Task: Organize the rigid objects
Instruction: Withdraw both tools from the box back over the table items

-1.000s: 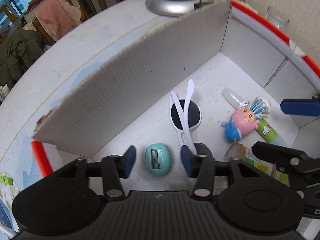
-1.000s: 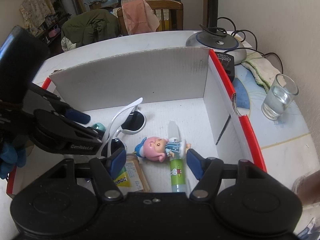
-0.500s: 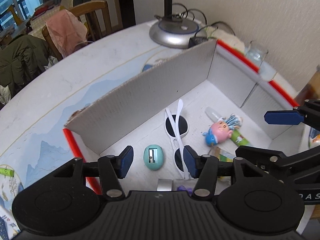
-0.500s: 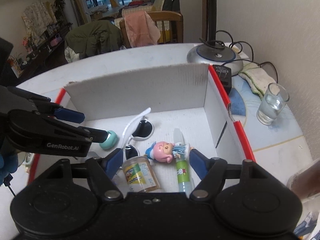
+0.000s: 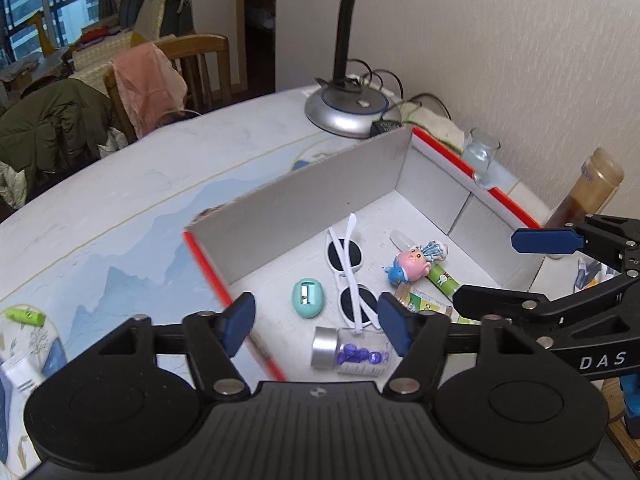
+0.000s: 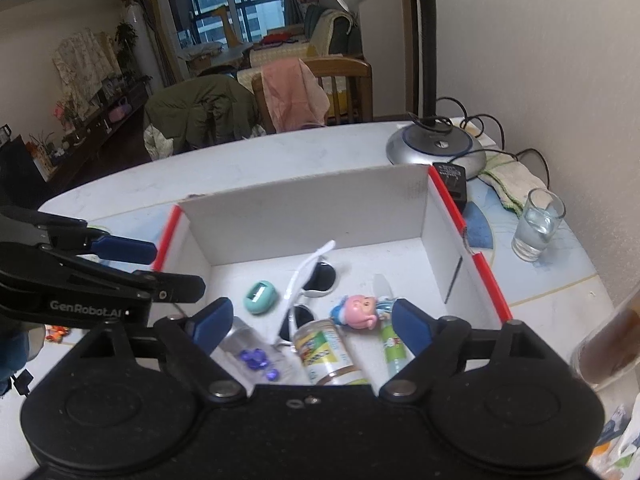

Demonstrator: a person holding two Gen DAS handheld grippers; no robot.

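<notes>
- Left wrist view shows the box [image 5: 304, 208], white inside with red edges, holding the sorted things: a teal sharpener [image 5: 308, 298], white sunglasses [image 5: 352, 268], a pink doll [image 5: 414, 262], a green tube [image 5: 444, 280] under the doll, a labelled jar [image 5: 424, 306] and a clear vial [image 5: 352, 354] of purple beads lying on its side with a silver cap.
- All six lie loose on the box floor, near each other but not stacked, apart from the doll across the tube.
- Left gripper [image 5: 316, 322] hangs above the near end of the box; its jaws have just been opening, stand apart and hold nothing, with the vial and sharpener seen between them well below.
- Right gripper [image 6: 308, 320] also hovers over the box; its jaws have just been opening too, stand wide and are empty.
- Judging by this, the packing looks largely done: both grippers are free and clear of the contents.
- Left on the worktop [image 5: 132, 200] outside the box: a small green thing [image 5: 24, 314] at the far left, a glass [image 6: 538, 224] of water, a brown jar [image 5: 588, 196], a lamp base [image 6: 436, 146] and a cloth [image 6: 508, 180].
- Whether the green thing belongs in the box I cannot tell; if so, it is the likely remaining pick, nearest the left gripper.
</notes>
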